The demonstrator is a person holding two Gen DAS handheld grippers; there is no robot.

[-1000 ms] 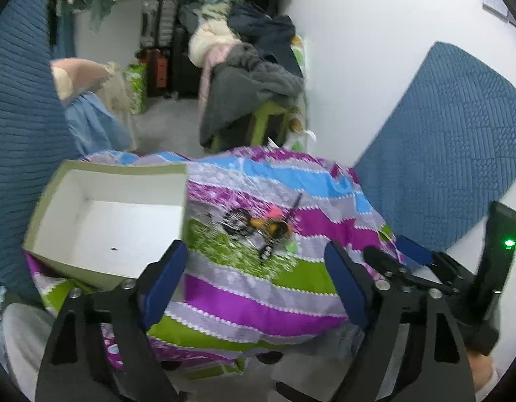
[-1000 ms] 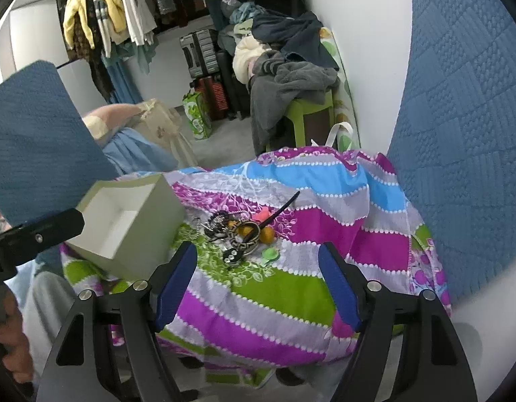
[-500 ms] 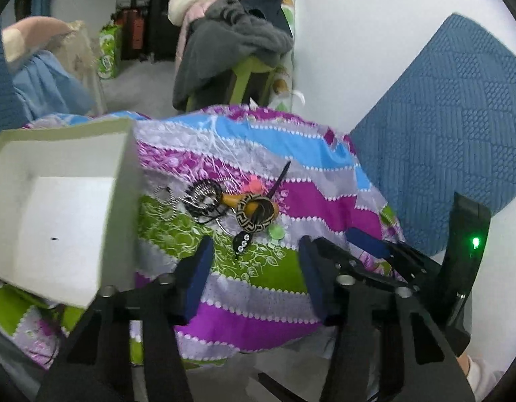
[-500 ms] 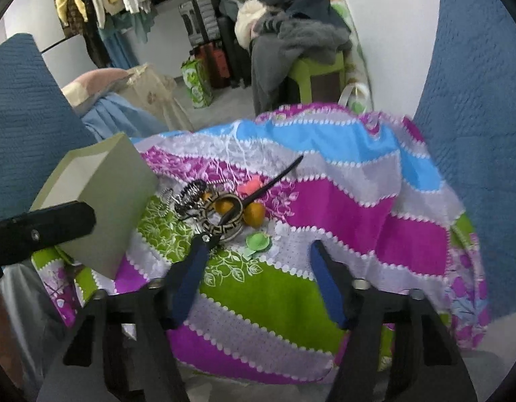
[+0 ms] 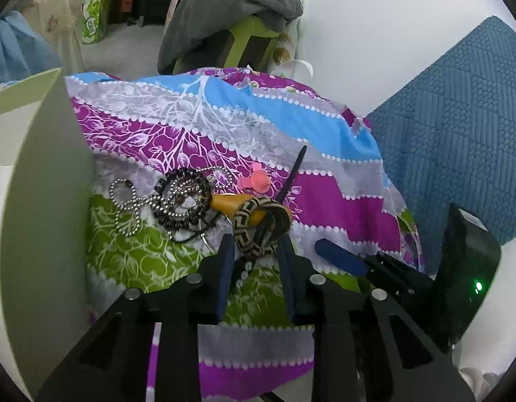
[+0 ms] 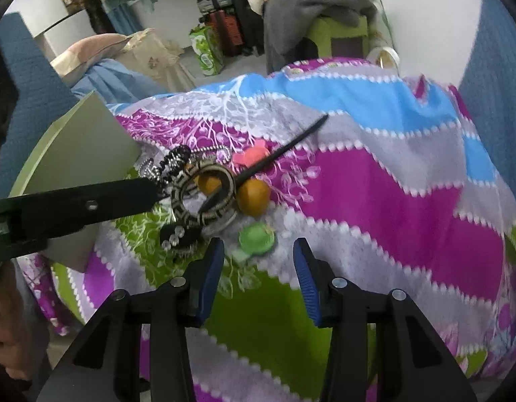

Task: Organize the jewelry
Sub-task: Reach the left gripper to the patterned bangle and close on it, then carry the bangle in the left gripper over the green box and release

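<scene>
A pile of jewelry lies on the striped cloth. A black-and-gold patterned bangle (image 5: 258,226) (image 6: 204,194) sits at its front, with a black hair stick (image 5: 291,181) (image 6: 274,160) through it. Orange beads (image 6: 253,197), a silver ball chain (image 5: 130,201), a dark round pendant (image 5: 184,194), a pink piece (image 5: 254,181) and a green piece (image 6: 257,238) lie around. My left gripper (image 5: 256,254) is half open, its jaws either side of the bangle's near rim. My right gripper (image 6: 256,251) is open just in front of the green piece.
A pale green open box (image 5: 40,201) (image 6: 83,154) stands left of the jewelry. The cloth-covered table (image 6: 375,201) drops off at the right and front. A blue quilted panel (image 5: 459,134) leans on the white wall. Clothes and a green stool (image 5: 244,33) stand behind.
Both grippers moved forward and down toward the jewelry. The left jaws narrowed from wide open and now straddle the bangle. The right jaws narrowed too and came near the green piece.
</scene>
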